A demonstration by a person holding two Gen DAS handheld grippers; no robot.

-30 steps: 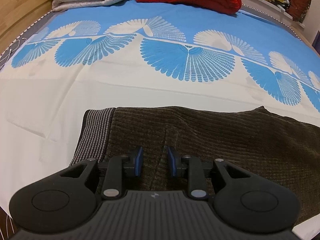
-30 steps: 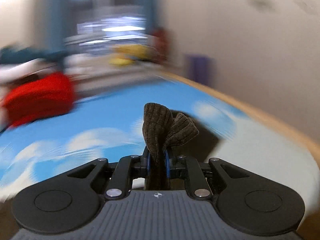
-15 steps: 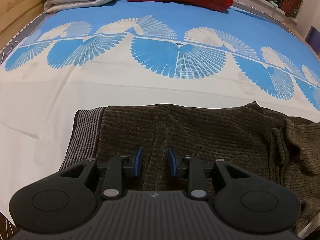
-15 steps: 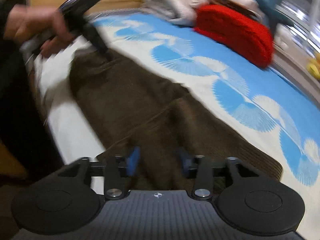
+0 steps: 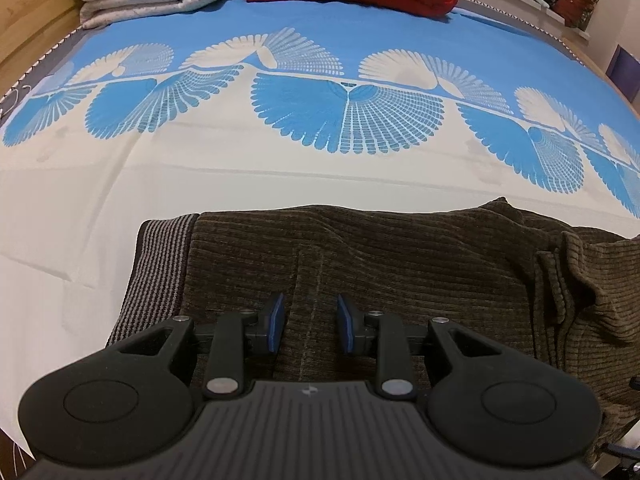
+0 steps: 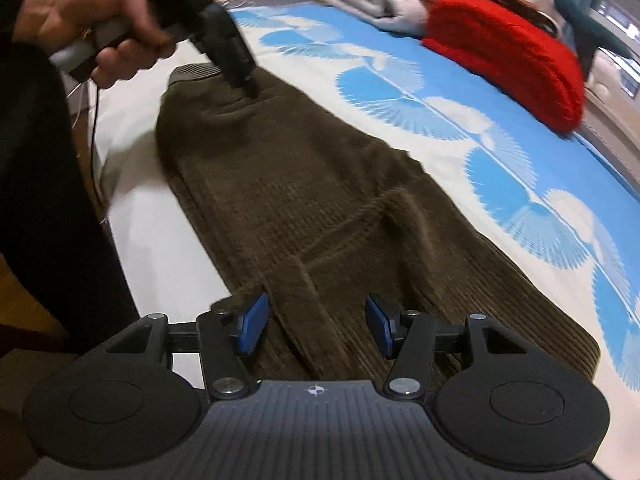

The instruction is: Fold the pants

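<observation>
Over the bed: right gripper (image 6: pixel 318 330) agape above the bunched leg end of the pants (image 6: pixel 280 184), holding nothing.
Far end: left gripper (image 5: pixel 309 323), fingers parted and empty, pressing near the striped waistband (image 5: pixel 160 276).
Long axis: waistband to hem, running from left gripper toward right.
Room: bedsheet (image 5: pixel 280 176) bare beyond; bed edge close on the near side.

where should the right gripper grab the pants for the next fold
Probably the folded-over leg end of the brown pants, just ahead of the open right gripper. Come in low from the near bed edge: that fold stands raised, so the fingers can straddle it.
</observation>
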